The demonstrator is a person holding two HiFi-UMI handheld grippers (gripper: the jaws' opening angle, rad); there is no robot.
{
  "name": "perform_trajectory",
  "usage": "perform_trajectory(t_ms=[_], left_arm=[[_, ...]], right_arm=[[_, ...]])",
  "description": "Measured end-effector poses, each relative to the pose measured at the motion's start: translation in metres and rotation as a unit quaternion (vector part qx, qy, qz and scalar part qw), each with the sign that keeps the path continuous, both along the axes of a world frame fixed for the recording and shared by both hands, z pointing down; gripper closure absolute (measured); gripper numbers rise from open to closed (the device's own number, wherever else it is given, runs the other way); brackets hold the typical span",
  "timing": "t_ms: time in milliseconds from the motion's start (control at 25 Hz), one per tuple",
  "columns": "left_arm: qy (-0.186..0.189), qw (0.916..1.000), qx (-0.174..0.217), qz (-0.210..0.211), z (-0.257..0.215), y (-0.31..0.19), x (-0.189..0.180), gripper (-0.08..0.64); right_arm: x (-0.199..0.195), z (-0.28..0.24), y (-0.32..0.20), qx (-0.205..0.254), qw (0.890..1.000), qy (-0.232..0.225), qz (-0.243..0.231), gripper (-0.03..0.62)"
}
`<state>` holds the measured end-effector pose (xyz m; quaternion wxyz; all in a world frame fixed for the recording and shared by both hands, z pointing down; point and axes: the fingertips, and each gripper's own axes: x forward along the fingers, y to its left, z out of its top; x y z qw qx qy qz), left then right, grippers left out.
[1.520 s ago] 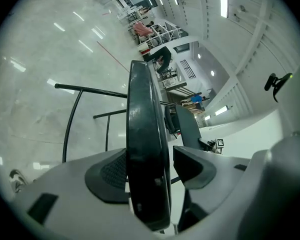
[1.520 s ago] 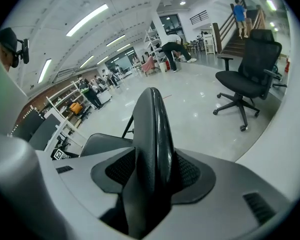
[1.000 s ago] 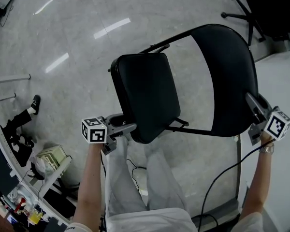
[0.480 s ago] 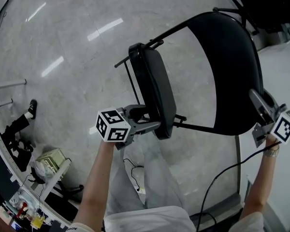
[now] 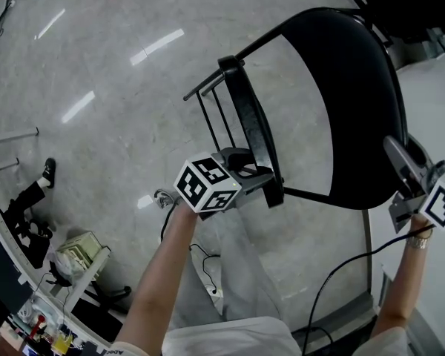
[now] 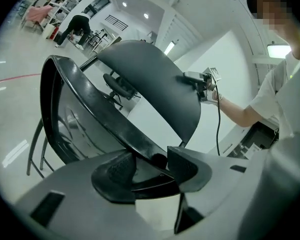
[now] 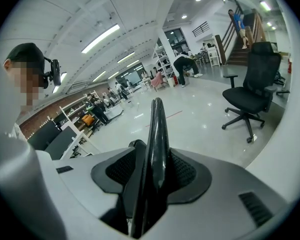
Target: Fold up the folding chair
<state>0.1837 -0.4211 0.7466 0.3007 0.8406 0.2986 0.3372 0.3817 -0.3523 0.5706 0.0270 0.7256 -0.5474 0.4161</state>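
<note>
Grey left tool point(image 5: 256, 175) and right tool point(image 5: 392, 147) bear black-and-white cubes point(image 5: 208, 186); pale trousers point(image 5: 237, 273), black cable point(image 5: 334, 280), perhaps wristwatch point(image 5: 419, 240).

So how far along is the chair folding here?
Done: the seat is tipped up almost edge-on, not level. In hand: the left gripper, whose jaws have just been closing, has the seat's front edge between them, and the right gripper is clamped on the edge of the backrest. Left: there is a clear gap between seat and backrest, so the fold is not finished.
</note>
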Motion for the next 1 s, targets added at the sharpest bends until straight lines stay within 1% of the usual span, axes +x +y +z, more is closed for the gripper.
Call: perform_trajectory(t_ms=[360, 560, 680, 840, 1000], left_arm=[[-0.020, 0.9998, 0.006, -0.003, 0.001, 0.026, 0.040, 0.365], [-0.019, 0.9998, 0.001, -0.005, 0.004, 0.038, 0.061, 0.374], [-0.021, 0.9997, 0.001, -0.014, 0.005, 0.044, 0.068, 0.376], [-0.022, 0.9994, 0.001, -0.027, 0.006, 0.048, 0.073, 0.380], [-0.032, 0.9992, -0.021, -0.014, 0.010, 0.046, 0.074, 0.382]], right_arm=[[-0.014, -0.013, -0.007, 0.000, 1.000, 0.009, -0.004, 0.397], [-0.019, -0.016, -0.012, 0.004, 1.000, 0.007, -0.006, 0.397], [-0.023, -0.019, -0.011, -0.002, 1.000, 0.009, -0.001, 0.397], [-0.031, -0.021, -0.015, -0.014, 1.000, 0.027, 0.003, 0.397], [-0.033, -0.016, -0.017, -0.033, 0.999, 0.040, 0.006, 0.399]])
